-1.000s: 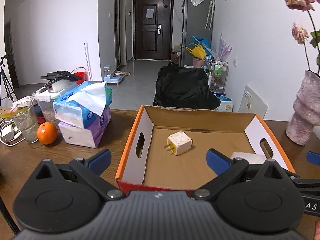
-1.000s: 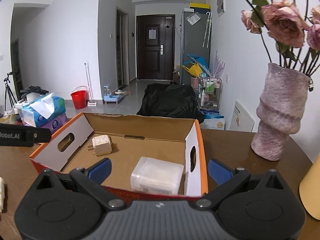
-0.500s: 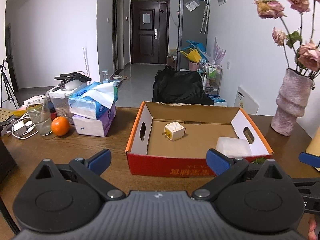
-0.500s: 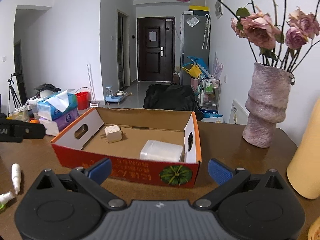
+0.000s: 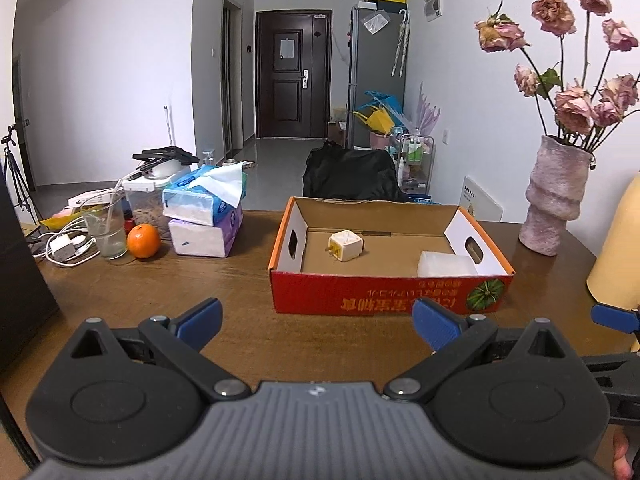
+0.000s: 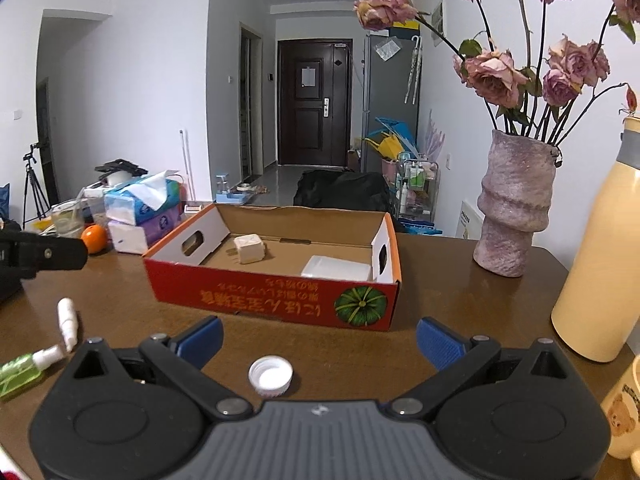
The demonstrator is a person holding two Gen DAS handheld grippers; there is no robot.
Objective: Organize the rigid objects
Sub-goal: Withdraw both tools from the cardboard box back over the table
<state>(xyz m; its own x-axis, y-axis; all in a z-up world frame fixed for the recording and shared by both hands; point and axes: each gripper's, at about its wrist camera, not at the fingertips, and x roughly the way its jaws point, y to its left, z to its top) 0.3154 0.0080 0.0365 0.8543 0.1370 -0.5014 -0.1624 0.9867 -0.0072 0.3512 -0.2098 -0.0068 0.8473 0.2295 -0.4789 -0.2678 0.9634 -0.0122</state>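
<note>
1. Hovering low over the wooden table point(image 5: 248, 292), the left gripper point(image 5: 316, 322) has its blue-tipped fingers point(image 5: 200, 318) spread wide with nothing between them.
2. Both jaws of the right gripper point(image 6: 318, 338) are likewise spread apart and empty, above the near edge of the table.
3. A red and orange cardboard box point(image 5: 384, 302) sits on the table ahead of both grippers, open at the top, with upside-down print on its front wall.
4. Inside the box, a cream plug adapter point(image 5: 346, 245) lies toward the back left, prongs pointing left, and a translucent plastic case point(image 5: 446, 264) rests in the near right corner, against the right wall.
5. A white bottle cap point(image 6: 271, 375) lies open side up on the table just in front of the right gripper, between its fingers in the right wrist view.
6. To the left of that, a small green spray bottle point(image 6: 22, 370) lies on its side, with a white tube point(image 6: 67, 324) just beside its nozzle.
7. An orange point(image 5: 143, 241), a glass point(image 5: 105, 230) and stacked tissue packs point(image 5: 206, 216) stand well left of the box.
8. A pink vase point(image 6: 516, 208) of dried roses stands right of the box, and a yellow bottle point(image 6: 600, 264) nearer on the right.
</note>
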